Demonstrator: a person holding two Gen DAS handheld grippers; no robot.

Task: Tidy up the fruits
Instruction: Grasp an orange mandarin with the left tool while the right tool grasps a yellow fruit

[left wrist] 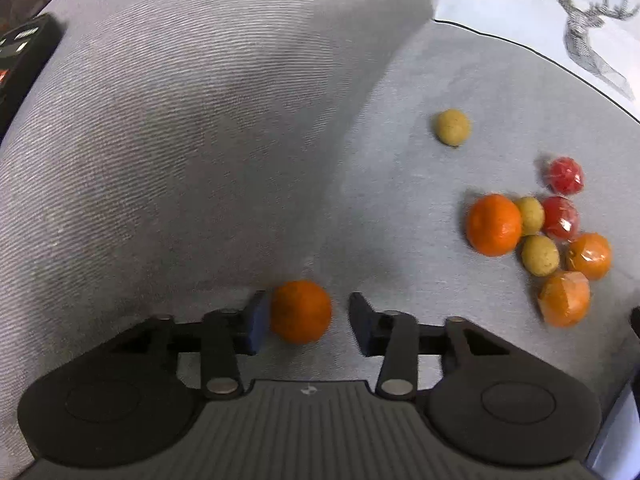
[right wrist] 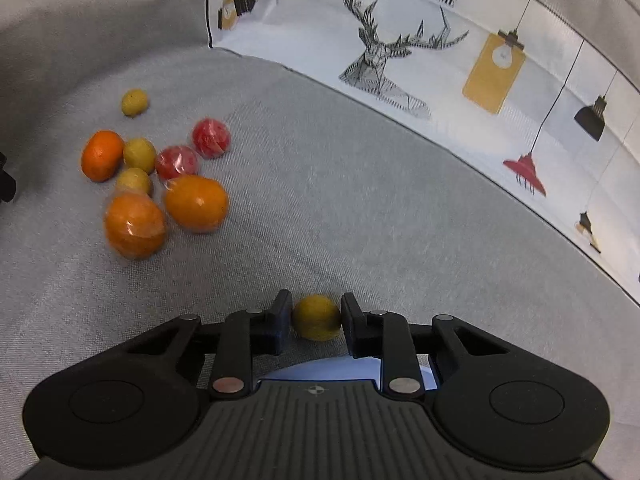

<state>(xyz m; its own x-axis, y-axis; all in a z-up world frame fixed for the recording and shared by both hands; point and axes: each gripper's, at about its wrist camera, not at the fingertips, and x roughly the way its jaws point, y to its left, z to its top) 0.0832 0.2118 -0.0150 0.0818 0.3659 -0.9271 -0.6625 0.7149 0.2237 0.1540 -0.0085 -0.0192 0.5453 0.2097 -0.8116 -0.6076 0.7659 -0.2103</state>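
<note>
So my left gripper (left wrist: 306, 320) sits low, fingers wide around an orange (left wrist: 301, 312); right gripper (right wrist: 312, 320) pinches a yellow fruit (right wrist: 316, 317)

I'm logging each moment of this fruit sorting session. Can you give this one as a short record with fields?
surface: grey fabric
left gripper: open around an orange fruit, left finger touching, right finger apart
right gripper: both fingers against a small yellow fruit
cluster: orange, yellow and red fruits, some in clear wrap
stray: one yellow fruit apart from the cluster
backdrop: printed cushion with a deer head and lamps
</note>
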